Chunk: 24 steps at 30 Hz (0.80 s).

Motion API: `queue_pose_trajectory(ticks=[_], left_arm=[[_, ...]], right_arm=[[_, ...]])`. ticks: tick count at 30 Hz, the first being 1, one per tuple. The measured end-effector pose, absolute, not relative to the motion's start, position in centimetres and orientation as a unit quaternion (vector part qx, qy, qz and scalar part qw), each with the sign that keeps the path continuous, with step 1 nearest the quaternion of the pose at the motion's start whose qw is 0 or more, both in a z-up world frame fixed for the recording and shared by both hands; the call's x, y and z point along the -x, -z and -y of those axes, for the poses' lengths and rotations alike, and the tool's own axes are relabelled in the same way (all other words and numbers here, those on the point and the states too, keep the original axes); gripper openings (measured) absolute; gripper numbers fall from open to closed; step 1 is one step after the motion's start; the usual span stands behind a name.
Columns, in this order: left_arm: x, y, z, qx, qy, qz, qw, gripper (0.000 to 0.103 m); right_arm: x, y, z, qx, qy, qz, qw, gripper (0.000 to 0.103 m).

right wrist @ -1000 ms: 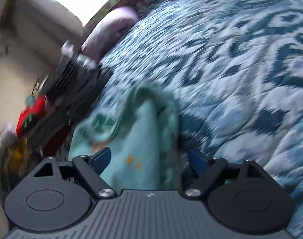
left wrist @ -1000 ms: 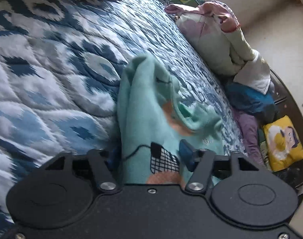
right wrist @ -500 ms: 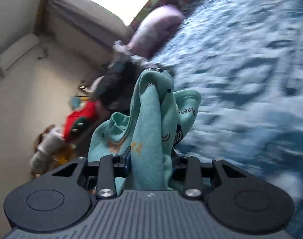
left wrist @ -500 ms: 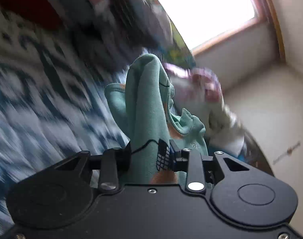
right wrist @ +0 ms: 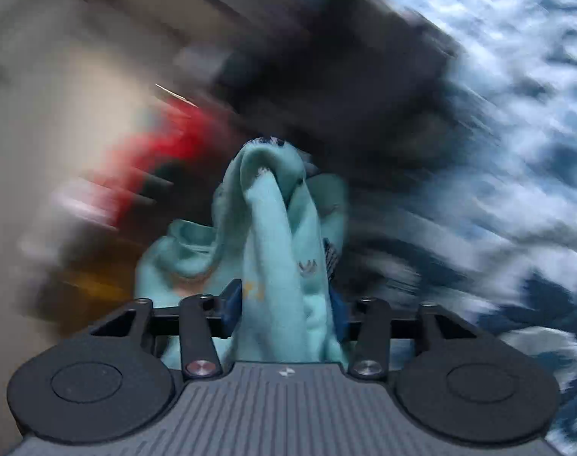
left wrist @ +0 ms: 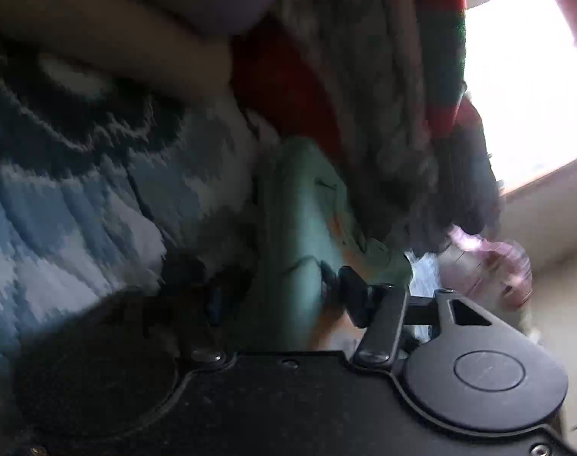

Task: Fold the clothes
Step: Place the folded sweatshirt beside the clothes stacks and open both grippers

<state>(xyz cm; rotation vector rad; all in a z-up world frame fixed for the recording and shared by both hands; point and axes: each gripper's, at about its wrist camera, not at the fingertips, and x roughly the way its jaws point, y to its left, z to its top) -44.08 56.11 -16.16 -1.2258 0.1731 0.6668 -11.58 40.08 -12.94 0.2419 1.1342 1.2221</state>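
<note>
A bunched teal garment with small printed figures hangs between the fingers of both grippers, over a blue and white patterned quilt. My left gripper has its jaws opening. Its right pad touches the cloth and a dark gap shows beside the left pad. In the right wrist view the same teal garment rises in a peak from my right gripper. Those jaws are opening too, but the cloth still fills the space between both blue pads. Both views are blurred by motion.
A dark grey and red heap of clothes looms just behind the garment, also smeared red in the right wrist view. A bright window and a pinkish bundle lie right. The quilt spreads right.
Both grippers shut on the teal garment, lifted it off the quilt and swung it toward the dark and red heap. Their fingers now stand wider apart than half a second ago.
</note>
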Motion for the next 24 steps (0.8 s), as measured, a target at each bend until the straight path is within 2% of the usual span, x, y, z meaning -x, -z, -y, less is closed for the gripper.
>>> queue_pose_trajectory(ticks=[2,5,7,8,10,15,18,19,22,24], left_arm=[[44.1,15.4,-56.2,0.538,-0.31,-0.089,0.779,0.067],[44.3,15.4,-56.3,0.526,-0.313,-0.1,0.785,0.068],[44.3,15.0,-56.1,0.523,-0.318,-0.105,0.784,0.069],[44.2,14.4,-55.8,0.514,-0.325,-0.112,0.786,0.075],[44.2,13.0,-54.9,0.487,-0.344,-0.116,0.794,0.087],[43.7,9.5,-51.5,0.396,-0.358,-0.155,0.831,0.093],[42.9,7.4,-47.9,0.305,-0.378,-0.202,0.851,0.103],[42.3,6.7,-46.6,0.268,-0.388,-0.224,0.853,0.103],[41.1,5.0,-43.4,0.178,-0.421,-0.269,0.847,0.103],[40.8,4.0,-42.0,0.154,-0.422,-0.286,0.847,0.103]], right_arm=[[11.5,13.6,-39.2,-0.131,-0.538,-0.499,0.667,0.055],[12.0,13.1,-37.9,-0.129,-0.541,-0.48,0.679,0.059],[12.4,12.7,-37.0,-0.116,-0.541,-0.471,0.687,0.066],[12.5,12.5,-36.6,-0.11,-0.54,-0.469,0.69,0.067],[12.6,12.1,-35.8,-0.1,-0.533,-0.47,0.696,0.078],[13.7,10.3,-34.3,-0.049,-0.523,-0.454,0.72,0.091],[15.8,8.0,-33.1,-0.006,-0.519,-0.435,0.736,0.1],[16.6,7.2,-32.7,0.008,-0.517,-0.427,0.742,0.103],[19.2,4.7,-31.2,0.048,-0.513,-0.396,0.76,0.103],[20.8,3.2,-30.1,0.074,-0.504,-0.369,0.778,0.103]])
